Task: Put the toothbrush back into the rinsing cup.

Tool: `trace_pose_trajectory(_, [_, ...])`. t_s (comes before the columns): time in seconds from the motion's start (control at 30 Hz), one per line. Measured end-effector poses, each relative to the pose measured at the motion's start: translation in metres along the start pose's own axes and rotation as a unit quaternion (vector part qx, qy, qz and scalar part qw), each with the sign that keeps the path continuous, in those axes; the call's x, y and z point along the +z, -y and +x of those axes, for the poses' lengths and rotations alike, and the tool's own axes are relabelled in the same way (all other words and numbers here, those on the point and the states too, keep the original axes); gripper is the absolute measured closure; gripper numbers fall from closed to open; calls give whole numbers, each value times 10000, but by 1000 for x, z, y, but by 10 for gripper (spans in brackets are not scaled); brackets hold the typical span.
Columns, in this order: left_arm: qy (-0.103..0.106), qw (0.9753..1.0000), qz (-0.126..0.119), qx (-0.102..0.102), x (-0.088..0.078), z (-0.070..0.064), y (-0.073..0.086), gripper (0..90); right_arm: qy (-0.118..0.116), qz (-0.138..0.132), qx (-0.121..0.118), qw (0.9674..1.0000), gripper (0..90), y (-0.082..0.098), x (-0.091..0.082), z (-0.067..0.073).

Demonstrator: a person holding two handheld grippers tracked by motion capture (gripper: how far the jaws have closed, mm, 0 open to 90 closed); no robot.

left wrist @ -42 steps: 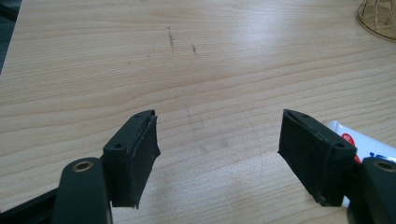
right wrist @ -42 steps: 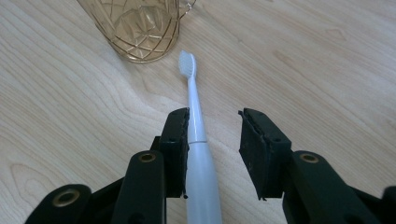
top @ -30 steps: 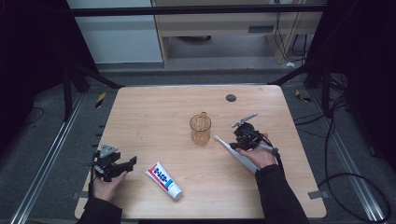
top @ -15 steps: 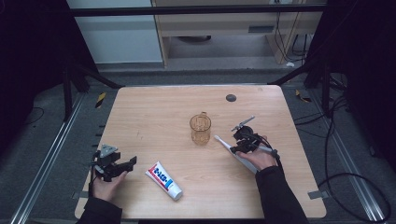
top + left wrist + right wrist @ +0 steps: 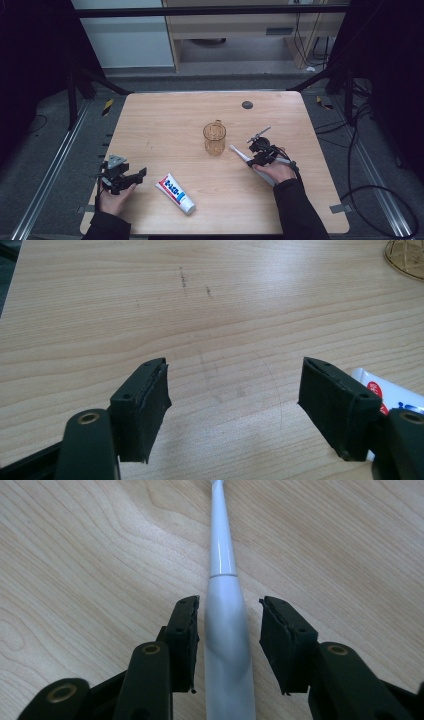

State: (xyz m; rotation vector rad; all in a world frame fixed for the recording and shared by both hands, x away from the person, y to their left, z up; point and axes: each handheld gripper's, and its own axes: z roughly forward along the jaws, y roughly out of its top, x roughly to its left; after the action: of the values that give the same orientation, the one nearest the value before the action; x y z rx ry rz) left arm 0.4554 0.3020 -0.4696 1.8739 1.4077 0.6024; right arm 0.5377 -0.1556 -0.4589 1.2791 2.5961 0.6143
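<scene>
Wooden table (image 5: 165, 130), seen from above. Count of loose items on it: one electric toothbrush, one amber glass mug, one toothpaste tube. One small dark round disc (image 5: 247, 105) sits near the far edge.

Right gripper (image 5: 255, 156): held low over the right half of the table, straddling the white electric toothbrush (image 5: 242, 155). In the right gripper view the toothbrush handle (image 5: 227, 645) lies flat on the wood, running lengthwise between the two black jaws, its neck pointing away. Jaws stand at a middling width. The left pad is just beside the handle, possibly touching; a clear gap shows between the handle and the right pad. Not clamped. From above, the brush head end points toward the mug, stopping just short of it.

Amber glass mug (image 5: 214, 138): upright, near table centre, handle toward the far edge. Its rim edge shows at the top corner of the left gripper view (image 5: 406, 257).

Left gripper (image 5: 131, 178): held near the front left corner of the table, jaws spread wide with bare wood between them, nothing held.

Toothpaste tube (image 5: 175, 193): white with blue and red print, lying flat and slanted just beside the left gripper, not touching it. Its end peeks behind one jaw (image 5: 390, 392).

Two hands, two grippers, each trailing a cable.
</scene>
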Motion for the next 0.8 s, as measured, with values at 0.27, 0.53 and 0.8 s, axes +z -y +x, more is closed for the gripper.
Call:
trace_pose_trajectory(0.27, [-19,10000,25,22,0,0,0,274,-7,162,-6,9999,589,1,5,1])
trace_pose_trajectory(0.53, [-14,10000,36,30,0,0,0,273,20,287,-73,9996,604,2,8,0])
trace_pose_trajectory(0.8, [-17,10000,38,29,0,0,0,273,63,429,-66,9990,635,1,13,1])
